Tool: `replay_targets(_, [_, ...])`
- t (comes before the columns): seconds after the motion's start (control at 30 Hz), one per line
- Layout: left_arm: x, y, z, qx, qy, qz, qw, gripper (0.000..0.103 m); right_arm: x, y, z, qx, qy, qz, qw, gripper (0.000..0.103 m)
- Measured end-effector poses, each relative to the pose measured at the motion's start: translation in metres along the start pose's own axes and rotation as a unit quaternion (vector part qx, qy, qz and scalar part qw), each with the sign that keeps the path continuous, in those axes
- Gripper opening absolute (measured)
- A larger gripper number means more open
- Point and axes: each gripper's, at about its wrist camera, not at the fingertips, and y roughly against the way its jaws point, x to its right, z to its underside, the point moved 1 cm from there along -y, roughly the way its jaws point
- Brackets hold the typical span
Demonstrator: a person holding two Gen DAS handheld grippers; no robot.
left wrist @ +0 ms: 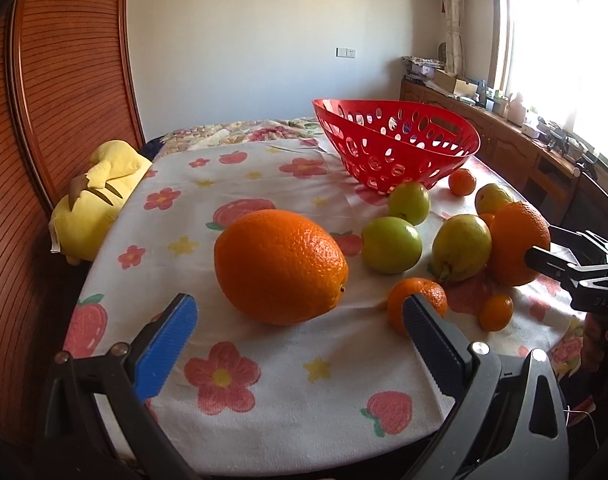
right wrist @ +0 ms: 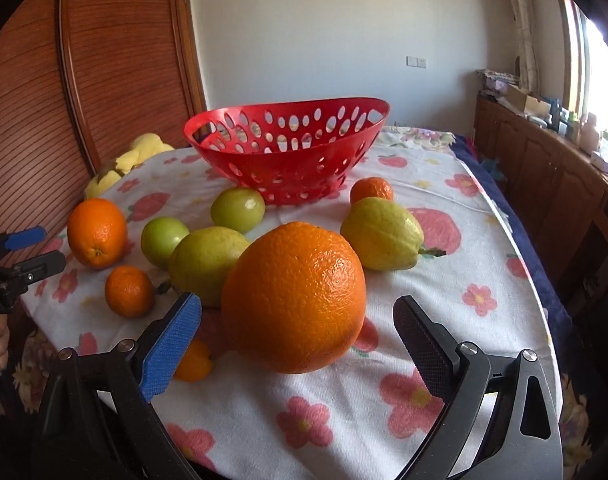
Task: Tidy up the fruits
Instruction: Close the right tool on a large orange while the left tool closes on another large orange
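fruit crowds mid-frame below the red basket (right wrist: 287, 152); left gripper (left wrist: 299, 320) and right gripper (right wrist: 297, 320) gape, each facing an orange (left wrist: 279, 266), seemingly untouched.

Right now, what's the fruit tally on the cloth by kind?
Large oranges: 2
Small mandarins: 3 (an orange sliver behind a pear in the left wrist view may be a fourth)
Round green fruits: 2
Yellow-green pears: 2
Total: 9 clearly visible
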Motion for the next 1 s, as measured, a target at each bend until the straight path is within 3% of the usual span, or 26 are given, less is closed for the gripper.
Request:
replay_targets(0.53, [-0.011,-0.025,-0.016,-0.022,-0.002,0.02,0.9995,0.099,0.0,-0.027,0.003,-0.033,0.008,0.001,0.999,0.099])
replay_targets(1.0, [-0.025,-0.055,-0.024,-0.054,0.021,0.035,0.9977,0.096,-0.002,-0.032,-0.001,-0.029,0.009,-0.006,1.0,0.098])
